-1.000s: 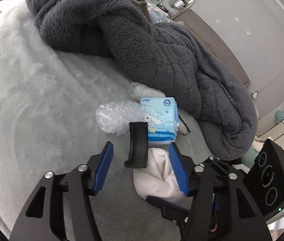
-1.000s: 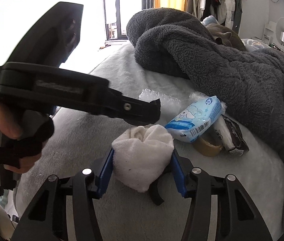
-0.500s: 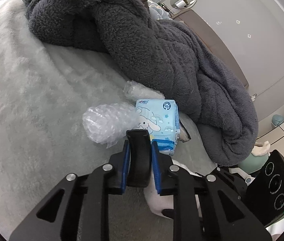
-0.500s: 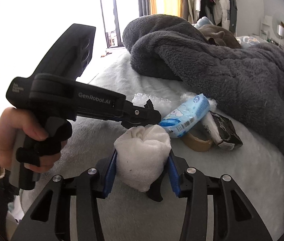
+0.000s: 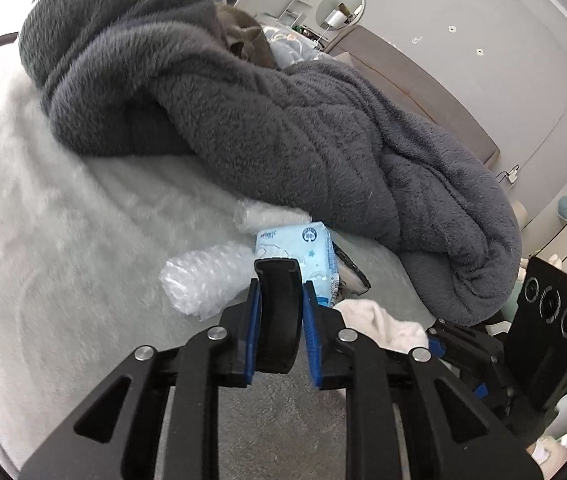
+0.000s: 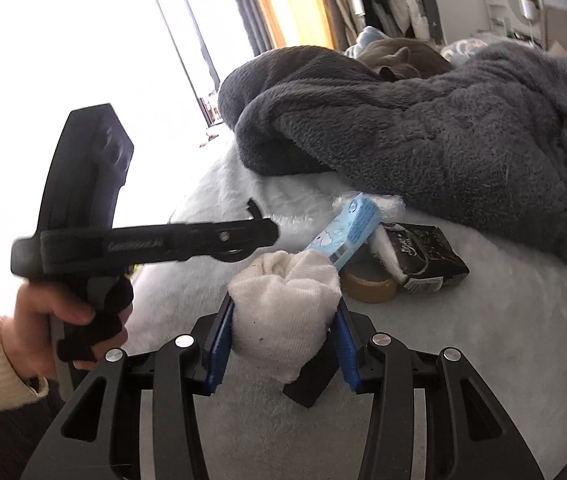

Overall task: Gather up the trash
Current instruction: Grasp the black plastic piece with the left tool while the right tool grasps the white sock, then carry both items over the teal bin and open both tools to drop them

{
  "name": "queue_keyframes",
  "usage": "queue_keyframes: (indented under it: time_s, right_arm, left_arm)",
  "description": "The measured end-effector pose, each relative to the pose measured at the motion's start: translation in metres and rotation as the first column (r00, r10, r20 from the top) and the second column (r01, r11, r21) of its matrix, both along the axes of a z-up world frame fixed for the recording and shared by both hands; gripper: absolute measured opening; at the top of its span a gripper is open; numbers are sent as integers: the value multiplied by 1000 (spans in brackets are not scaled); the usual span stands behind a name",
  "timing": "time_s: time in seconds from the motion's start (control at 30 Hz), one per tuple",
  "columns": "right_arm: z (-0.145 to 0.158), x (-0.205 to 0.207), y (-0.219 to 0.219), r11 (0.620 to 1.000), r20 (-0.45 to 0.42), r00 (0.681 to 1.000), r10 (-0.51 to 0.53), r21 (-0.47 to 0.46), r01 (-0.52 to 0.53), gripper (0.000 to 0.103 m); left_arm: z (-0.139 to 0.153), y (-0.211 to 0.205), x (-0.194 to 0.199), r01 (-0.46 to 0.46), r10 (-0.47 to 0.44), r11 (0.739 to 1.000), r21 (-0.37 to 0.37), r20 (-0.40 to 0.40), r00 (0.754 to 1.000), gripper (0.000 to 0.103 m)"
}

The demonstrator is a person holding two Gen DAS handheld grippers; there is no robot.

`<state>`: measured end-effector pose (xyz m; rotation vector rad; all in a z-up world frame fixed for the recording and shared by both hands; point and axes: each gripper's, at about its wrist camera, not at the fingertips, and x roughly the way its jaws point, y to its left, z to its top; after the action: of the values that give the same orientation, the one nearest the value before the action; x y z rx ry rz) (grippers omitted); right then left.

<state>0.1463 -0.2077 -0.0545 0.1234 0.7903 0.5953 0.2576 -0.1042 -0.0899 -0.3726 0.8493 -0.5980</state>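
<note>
White cloth, a bunched sock-like wad (image 6: pixel 285 312), sits clamped between the blue fingers of the right gripper (image 6: pixel 283 322), lifted just above the pale fleece bed cover (image 5: pixel 63 216). The left gripper (image 5: pixel 279 320) has its fingers closed on a curved black plastic clip-like piece (image 5: pixel 277 312), whose exact nature I cannot tell.

So two items appear to be in hand, but no bin or bag shows in either view, so nothing looks deposited yet. Most of the trash remains on the bed, clustered against the edge of the heaped grey fleece blanket (image 5: pixel 283 128): a crumpled wad of bubble wrap (image 5: pixel 203 280), a second clear plastic wad (image 5: pixel 261 216) behind it, a light blue tissue pack (image 6: pixel 347 230) propped at a tilt, a black foil wrapper (image 6: pixel 423 258) beside it, and a roll of brown tape (image 6: pixel 369 286) partly under the pack. Whether the tissue pack and tape count as trash is a judgement call.

By this reading the task is in its early part: both loads need dropping off, then several more pickups.
</note>
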Motion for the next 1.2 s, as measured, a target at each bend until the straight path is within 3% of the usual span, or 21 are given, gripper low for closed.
queue_keyframes:
  time_s: [0.4,0.83,1.2]
  right_arm:
    - [-6,21,-24,963,-146,987,-67,249,102,46]
    - [16,34,9,963,-103,992,-68,253,93,46]
    - [20,40,63,979,-98,995,-16,202,35,46]
  left_arm:
    - [9,16,-9,-10,8,999,54,39,999,22]
    - [19,39,-28,-8,-14,978,207,105,994,22]
    - [20,83,-40,-45,21,961,274,91,996,22]
